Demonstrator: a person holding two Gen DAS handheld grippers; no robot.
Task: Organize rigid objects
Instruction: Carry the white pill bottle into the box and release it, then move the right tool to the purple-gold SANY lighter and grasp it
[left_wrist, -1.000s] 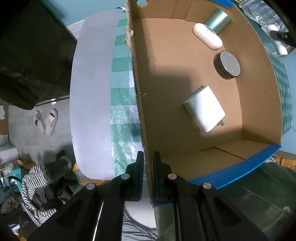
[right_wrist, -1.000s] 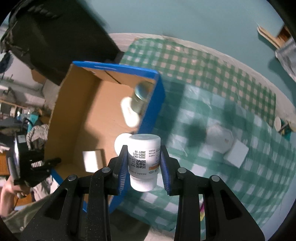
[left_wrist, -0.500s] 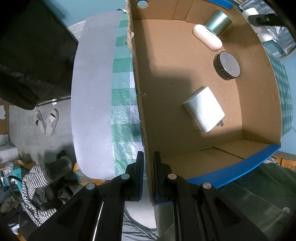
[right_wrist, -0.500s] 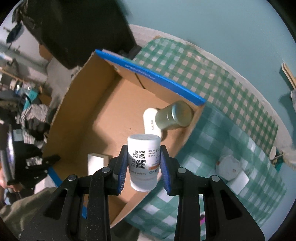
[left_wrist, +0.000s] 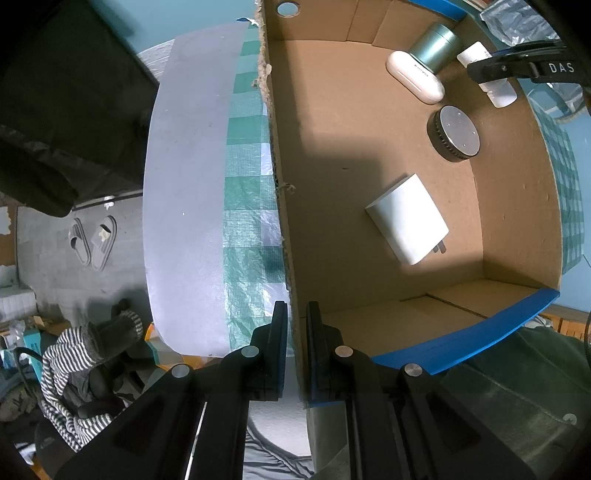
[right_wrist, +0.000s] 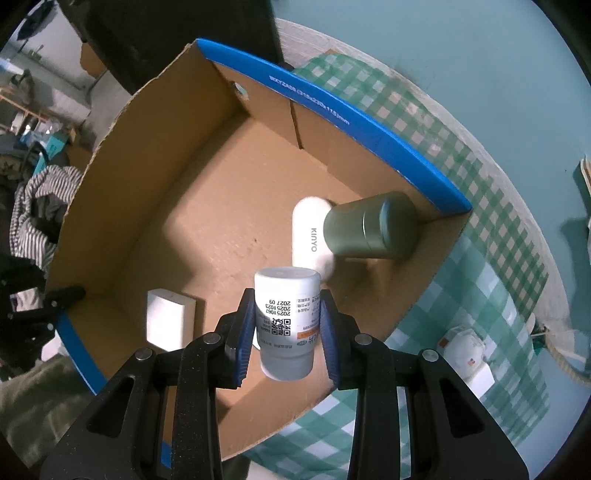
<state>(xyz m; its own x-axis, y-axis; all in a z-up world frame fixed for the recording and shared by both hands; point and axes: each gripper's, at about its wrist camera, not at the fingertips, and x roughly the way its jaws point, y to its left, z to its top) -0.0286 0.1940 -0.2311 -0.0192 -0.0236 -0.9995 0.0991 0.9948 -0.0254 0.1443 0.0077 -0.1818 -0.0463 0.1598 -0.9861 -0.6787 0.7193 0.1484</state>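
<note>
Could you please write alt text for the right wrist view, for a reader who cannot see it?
The right claw grips a white pill bottle above an open cardboard box. Inside lie a green tin, a white case and a white charger.

So the right gripper (right_wrist: 287, 332) with the white bottle (right_wrist: 285, 325) has swung in from over the checked tablecloth (right_wrist: 491, 236) and now hangs above the inside of the cardboard box (right_wrist: 155, 206), lower than it was. The view has also rolled, so the box's blue edge sits across the top now. From the left wrist camera, the bottle (left_wrist: 487, 75) and that gripper's black finger (left_wrist: 517, 68) have crept in from the top right corner and now sit over the box's far wall, just beside the green tin (left_wrist: 436, 46), I think.
</note>
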